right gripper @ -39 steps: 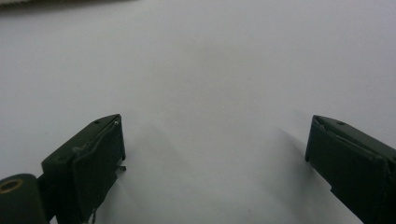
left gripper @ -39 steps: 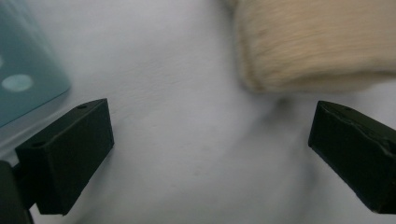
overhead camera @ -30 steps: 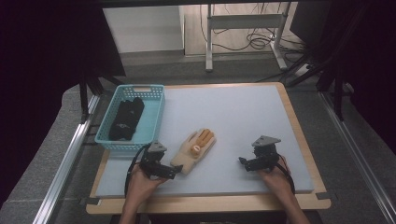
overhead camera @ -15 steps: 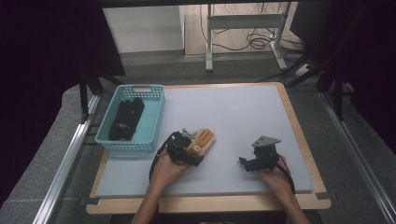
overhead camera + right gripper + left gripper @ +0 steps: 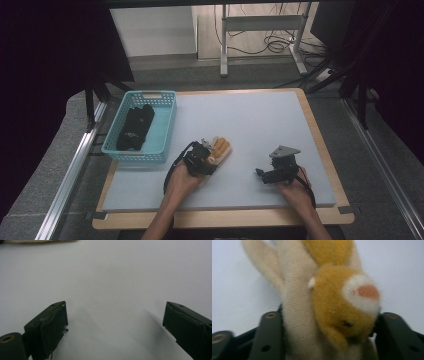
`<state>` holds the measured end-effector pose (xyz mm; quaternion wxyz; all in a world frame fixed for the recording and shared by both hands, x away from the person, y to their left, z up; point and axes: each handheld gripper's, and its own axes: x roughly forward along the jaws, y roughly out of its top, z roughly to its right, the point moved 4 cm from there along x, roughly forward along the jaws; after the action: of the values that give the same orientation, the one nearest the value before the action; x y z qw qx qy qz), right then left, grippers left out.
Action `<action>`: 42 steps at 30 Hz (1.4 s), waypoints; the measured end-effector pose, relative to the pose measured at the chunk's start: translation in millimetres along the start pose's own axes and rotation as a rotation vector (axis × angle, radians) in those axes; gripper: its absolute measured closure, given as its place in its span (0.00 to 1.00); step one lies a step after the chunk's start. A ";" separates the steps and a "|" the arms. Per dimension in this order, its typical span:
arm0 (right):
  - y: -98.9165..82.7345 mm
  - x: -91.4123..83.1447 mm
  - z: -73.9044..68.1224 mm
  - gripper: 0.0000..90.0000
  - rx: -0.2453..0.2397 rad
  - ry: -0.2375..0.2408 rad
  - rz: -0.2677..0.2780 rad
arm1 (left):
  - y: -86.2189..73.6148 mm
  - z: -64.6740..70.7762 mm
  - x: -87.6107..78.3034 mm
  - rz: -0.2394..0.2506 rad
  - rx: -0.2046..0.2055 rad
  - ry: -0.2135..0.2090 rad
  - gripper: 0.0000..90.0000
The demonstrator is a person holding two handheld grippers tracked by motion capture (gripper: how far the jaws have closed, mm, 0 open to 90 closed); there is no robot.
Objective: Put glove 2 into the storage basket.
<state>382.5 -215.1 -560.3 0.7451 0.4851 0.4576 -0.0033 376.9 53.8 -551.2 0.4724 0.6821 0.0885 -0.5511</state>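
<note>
Both jaws of left gripper (image 5: pixel 207 155) just closed on plush glove (image 5: pixel 324 305), mid-frame; right gripper (image 5: pixel 265 175) jaws apart over desk (image 5: pixel 260 120).

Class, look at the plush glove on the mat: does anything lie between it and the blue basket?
Nothing visible does. The plush glove, clamped in the left gripper, lies right of the blue basket, with bare mat between them.

Two handheld grippers work at the table: the left gripper (image 5: pixel 202 159) and the right gripper (image 5: pixel 276 171). One plush glove (image 5: pixel 220 149), beige and orange, lies near the middle. One turquoise basket (image 5: pixel 161 131) stands at the far left, with one dark bundle of cloth (image 5: pixel 135 127) in it. One white mat (image 5: pixel 260 125) covers one wooden table (image 5: pixel 315 135).
</note>
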 end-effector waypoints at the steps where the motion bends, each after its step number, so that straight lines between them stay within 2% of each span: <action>1: 0.0 0.0 0.0 0.06 0.000 0.000 0.000 | 0.6 -0.4 -0.7 0.004 -0.001 -0.003 0.57; 5: -0.1 -0.1 0.0 0.06 -0.004 -0.002 0.000 | 3.3 -4.1 -6.2 0.022 -0.007 -0.004 0.63; 12: -0.1 -0.2 0.0 0.06 -0.003 -0.001 0.000 | 11.3 -14.5 -20.1 0.042 -0.028 -0.003 0.65; 20: -0.1 -0.1 -0.1 0.06 0.001 0.001 -0.001 | 25.6 -36.5 -46.2 0.066 -0.071 0.016 0.64; 25: -0.1 -0.2 -0.1 0.06 0.000 0.001 0.000 | 31.9 -57.3 -63.4 0.076 -0.107 0.058 0.64; 31: 0.0 -0.2 0.1 0.06 -0.002 0.000 0.000 | 35.2 -85.5 -91.7 0.098 -0.162 0.119 0.64; 37: 0.0 -0.3 0.0 0.06 -0.003 -0.001 0.000 | 30.5 -120.1 -116.9 0.109 -0.236 0.190 0.63; 42: -0.1 -0.2 0.0 0.06 -0.003 -0.001 0.000 | 21.3 -150.7 -129.7 0.102 -0.303 0.249 0.63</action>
<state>382.3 -215.2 -560.2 0.7459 0.4841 0.4574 -0.0029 442.3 206.0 -439.4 0.5824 0.6697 0.1938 -0.4181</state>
